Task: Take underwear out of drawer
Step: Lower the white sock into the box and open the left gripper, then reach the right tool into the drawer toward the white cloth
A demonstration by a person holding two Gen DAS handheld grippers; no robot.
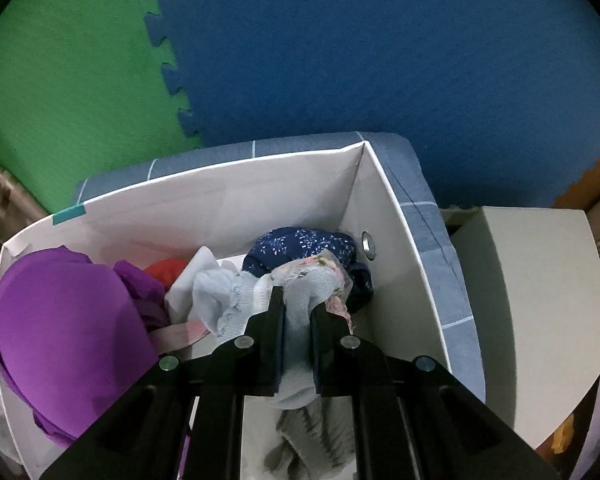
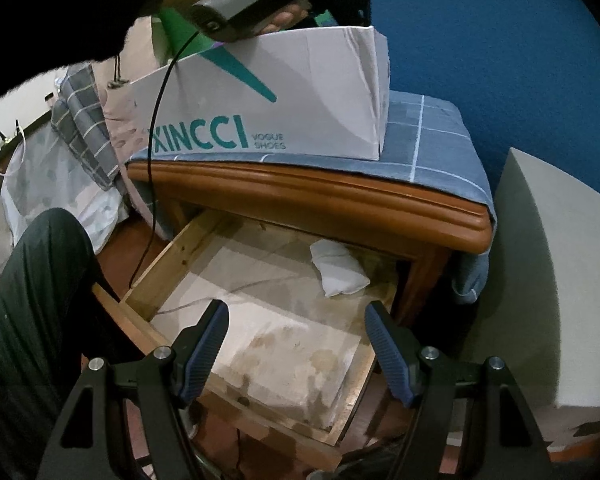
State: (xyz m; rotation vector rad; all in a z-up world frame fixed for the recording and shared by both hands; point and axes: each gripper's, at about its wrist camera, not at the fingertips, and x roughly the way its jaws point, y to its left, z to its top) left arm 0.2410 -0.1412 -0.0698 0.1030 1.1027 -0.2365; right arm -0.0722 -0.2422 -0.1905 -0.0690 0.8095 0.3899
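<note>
Left hand-held gripper (image 1: 298, 300): we see it clenched on pale blue underwear (image 1: 300, 294) over the shoe box (image 1: 220, 196).
Right hand-held gripper (image 2: 296, 320): we see it released above the drawer (image 2: 172, 256).

A white shoe box (image 2: 300, 112) printed with teal lettering stands on a blue checked cloth (image 2: 432, 148) draped over a brown wooden stand (image 2: 320, 204). From above, the box's white inner walls (image 1: 228, 200) show, with a round metal stud (image 1: 368, 245) on the right wall. The floor beyond is foam puzzle mats — a green one (image 1: 72, 80) to the left interlocked with a blue one (image 1: 380, 60) to the right. A pale grey box (image 1: 532, 304) sits just right of the stand. Far left lie a grey plaid cloth (image 2: 84, 120) and pale patterned fabric (image 2: 48, 196).
</note>
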